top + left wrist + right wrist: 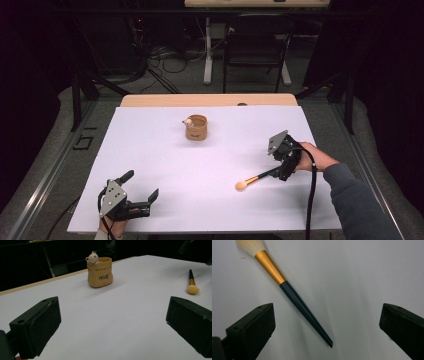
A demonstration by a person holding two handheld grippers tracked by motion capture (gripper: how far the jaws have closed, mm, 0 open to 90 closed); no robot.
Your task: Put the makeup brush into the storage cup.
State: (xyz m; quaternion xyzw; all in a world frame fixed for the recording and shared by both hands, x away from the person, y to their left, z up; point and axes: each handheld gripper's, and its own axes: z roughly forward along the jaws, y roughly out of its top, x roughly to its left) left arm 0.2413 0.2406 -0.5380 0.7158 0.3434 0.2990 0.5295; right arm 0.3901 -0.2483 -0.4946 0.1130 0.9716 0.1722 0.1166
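The makeup brush with a dark tapered handle, gold metal ferrule and pale round bristle head (254,179) lies flat on the white table cover (165,165), right of centre in the lower half of the high view, its handle pointing up and right toward the right gripper (283,165). In the right gripper view the handle runs diagonally between the two black jaws, which stand wide apart and touch nothing; the gripper seems lined up over the thin end, ready for a pinch. The left gripper (142,192), at the lower left of the high view, also has its jaws spread and holds nothing, likely waiting. The tan sack-shaped holder with a small bear figure on its rim (196,127) stands upright in the upper middle, probably the brush's destination. Count: one brush, one holder, two grippers.
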